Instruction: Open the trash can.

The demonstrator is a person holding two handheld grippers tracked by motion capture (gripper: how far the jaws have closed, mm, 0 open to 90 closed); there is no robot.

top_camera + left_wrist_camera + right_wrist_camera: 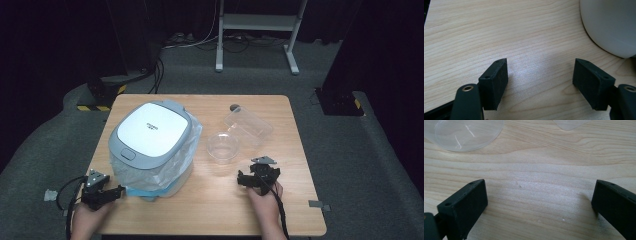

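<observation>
While both claws rest wide and empty near the desk's (200,200) front edge, the left claw (112,191) sits beside the rice cooker (150,135) and the right claw (250,181) faces the clear bowl (222,146), likely poised to reach.

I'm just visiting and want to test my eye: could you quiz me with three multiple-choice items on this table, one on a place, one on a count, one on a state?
1. Where does the white-lidded grey rice cooker stand on the light wooden table?
A. left half
B. right half
C. near right corner

2. How many clear plastic containers lie on the table?
A. one
B. two
C. four

3. How is the cooker's lid?
A. shut
B. fully raised
C. lying beside it

Answers:
1 A, it stands nearer the left gripper.
2 B, a round clear plastic bowl and a rectangular clear plastic box.
3 A, the lid sits flat on the body.
</observation>
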